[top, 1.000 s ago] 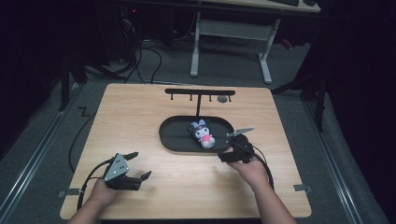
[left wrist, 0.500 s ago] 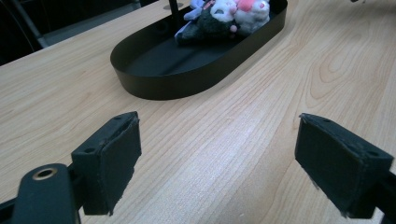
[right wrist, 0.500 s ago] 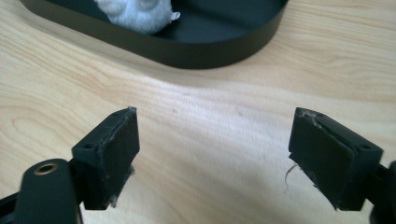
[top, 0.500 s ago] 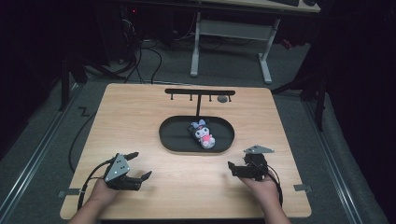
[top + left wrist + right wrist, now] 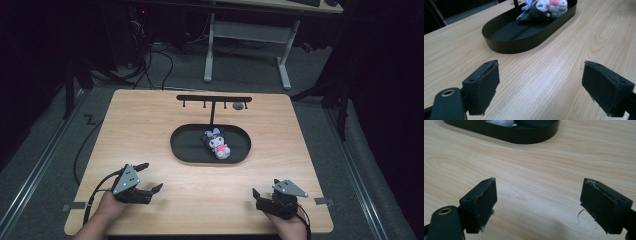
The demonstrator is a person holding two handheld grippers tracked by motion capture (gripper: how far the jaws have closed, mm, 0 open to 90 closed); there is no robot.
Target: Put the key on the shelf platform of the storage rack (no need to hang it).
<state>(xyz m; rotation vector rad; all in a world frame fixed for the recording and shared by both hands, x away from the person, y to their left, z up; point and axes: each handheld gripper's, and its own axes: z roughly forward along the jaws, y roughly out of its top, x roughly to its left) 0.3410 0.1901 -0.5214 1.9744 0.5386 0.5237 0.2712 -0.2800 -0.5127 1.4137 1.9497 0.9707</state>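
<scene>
Both grippers rest low over the near edge of the wooden table [image 5: 150, 115], one in each hand, forearms coming in from the bottom of the high view. At the near-left corner, the left gripper [image 5: 147, 189] has its jaws spread wide with only bare wood between them, aimed toward the tray. Near the opposite corner, the right gripper [image 5: 256, 196] has just been opening its jaws; they stand wide and empty, well apart from the tray. A plush toy [image 5: 217, 143] lies inside the black oval tray [image 5: 185, 150], right of its middle, long axis slanting from far-left to near-right, head toward the far side.
</scene>
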